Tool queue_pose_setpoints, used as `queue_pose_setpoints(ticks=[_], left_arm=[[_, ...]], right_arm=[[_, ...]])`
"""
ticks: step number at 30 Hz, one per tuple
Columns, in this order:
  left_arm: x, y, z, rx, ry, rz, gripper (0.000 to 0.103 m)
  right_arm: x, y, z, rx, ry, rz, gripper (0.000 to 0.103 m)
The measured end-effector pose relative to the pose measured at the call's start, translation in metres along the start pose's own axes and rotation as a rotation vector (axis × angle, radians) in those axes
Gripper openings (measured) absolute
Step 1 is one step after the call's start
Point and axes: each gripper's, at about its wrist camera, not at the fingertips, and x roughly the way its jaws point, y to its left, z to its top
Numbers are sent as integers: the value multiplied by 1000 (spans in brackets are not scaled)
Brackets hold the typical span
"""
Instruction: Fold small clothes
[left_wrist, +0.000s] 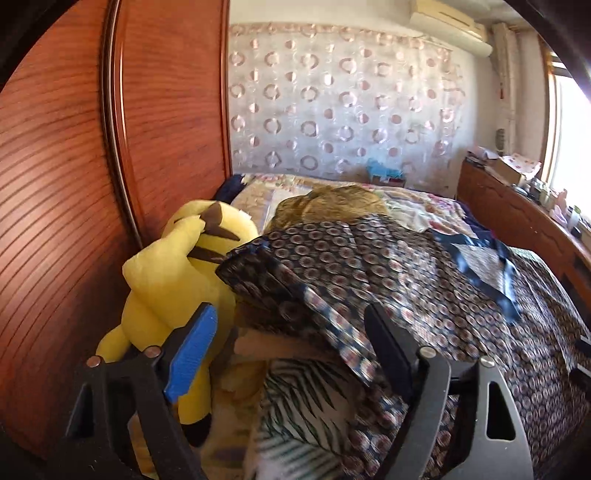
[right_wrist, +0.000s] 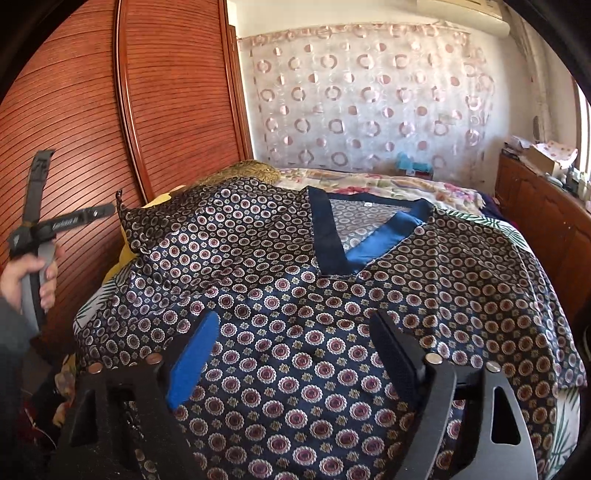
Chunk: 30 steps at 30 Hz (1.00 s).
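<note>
Fingers of the right gripper (right_wrist: 295, 354) stand spread wide above a dark patterned top (right_wrist: 295, 295), the blue pad (right_wrist: 192, 362) at 9 o'clock and the black one at 3 o'clock; nothing is pinched between them, and whether their tips touch the cloth cannot be told. That satin top, printed with small round medallions, lies spread front-up over the bed, its plain blue V-neck band (right_wrist: 384, 236) at 1 o'clock from the fingers. Beyond it at 12 o'clock is a floral bedspread (right_wrist: 388, 184), then a sheer curtain with ring motifs (right_wrist: 369, 103). At 9 o'clock a hand (right_wrist: 22, 280) grips the handle of the other tool in front of a reddish slatted wardrobe door (right_wrist: 74, 147).

Fingers of the left gripper (left_wrist: 291, 350) are likewise parted and hold nothing, poised over the garment's left edge, where a sleeve (left_wrist: 295, 266) is lifted over a heap. Under that edge at 6 o'clock shows a leaf-print sheet (left_wrist: 306, 406). At 9 o'clock, just beside the blue pad, a yellow plush toy (left_wrist: 173, 288) leans near the wardrobe. A wooden cabinet (left_wrist: 517, 214) with clutter on top runs along at 2 o'clock.
</note>
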Motion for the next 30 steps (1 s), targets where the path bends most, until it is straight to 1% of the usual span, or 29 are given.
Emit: queue_pose_setpoints(ticks=[2, 6, 7, 8, 9, 11, 13, 14, 17, 20, 23, 25, 26, 29, 30], left_arm=[[15, 7, 6, -19, 24, 11, 80], [43, 19, 13, -64, 91, 3, 74], [47, 20, 15, -71, 104, 14, 65], [52, 22, 16, -79, 115, 18, 54], [55, 25, 17, -88, 122, 11, 48], [57, 24, 20, -96, 129, -31, 19], [53, 18, 23, -73, 120, -38, 9], [49, 12, 26, -49, 99, -45, 7], [35, -3, 35, 6, 53, -62, 5], [9, -32, 47, 99, -32, -104, 5], [-7, -62, 58, 185, -78, -144, 5], [-14, -86, 62, 228, -71, -213, 5], [-15, -104, 60, 260, -52, -259, 5], [-18, -139, 46, 341, -13, -312, 6], [-19, -143, 41, 353, -4, -325, 6]], right_arm=[[3, -2, 2, 1, 7, -1, 82], [17, -5, 6, -3, 15, 7, 82], [17, -6, 6, -1, 16, 9, 82], [18, -5, 5, 1, 15, 13, 82], [20, -3, 3, 2, 12, 16, 82], [19, -3, 1, 8, 11, 22, 82], [21, -4, -1, 8, 10, 21, 82], [21, -4, -2, 9, 10, 21, 82], [21, -5, -5, 13, 7, 21, 82], [19, -5, -8, 17, 4, 16, 82], [17, -7, -10, 26, 1, 12, 82], [15, -9, -12, 37, -3, 7, 82], [13, -12, -14, 44, -6, 4, 82], [7, -18, -18, 69, -12, -2, 82], [6, -20, -18, 74, -12, -3, 82]])
